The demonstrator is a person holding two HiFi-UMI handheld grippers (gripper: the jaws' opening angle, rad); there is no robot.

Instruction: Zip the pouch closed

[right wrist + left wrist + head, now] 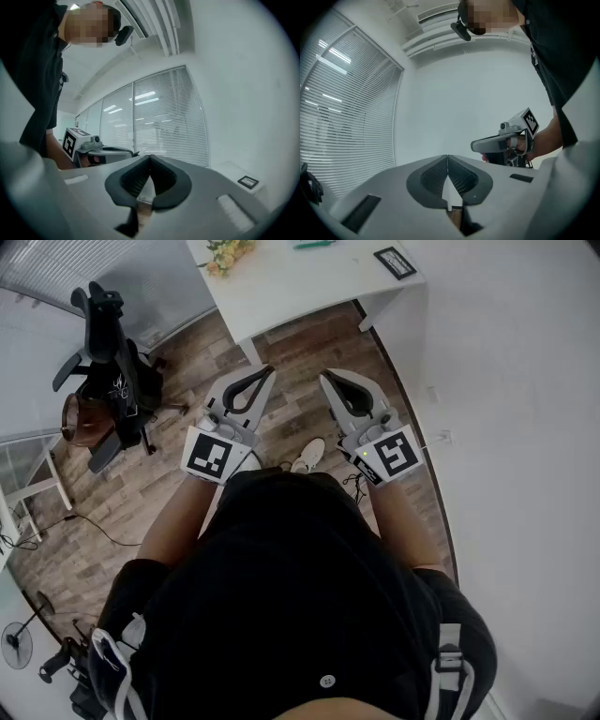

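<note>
No pouch shows in any view. In the head view my left gripper and right gripper are held level, side by side in front of my body, over the wooden floor. Both are shut with nothing between the jaws. The left gripper view shows my left gripper with its dark pads pressed together, and the right gripper beside it in a hand. The right gripper view shows my right gripper closed the same way, with the left gripper off to its left.
A white table stands ahead, bearing yellow flowers, a green pen and a small black-framed card. A black office chair is at the left, a fan at the lower left. A white wall runs along the right.
</note>
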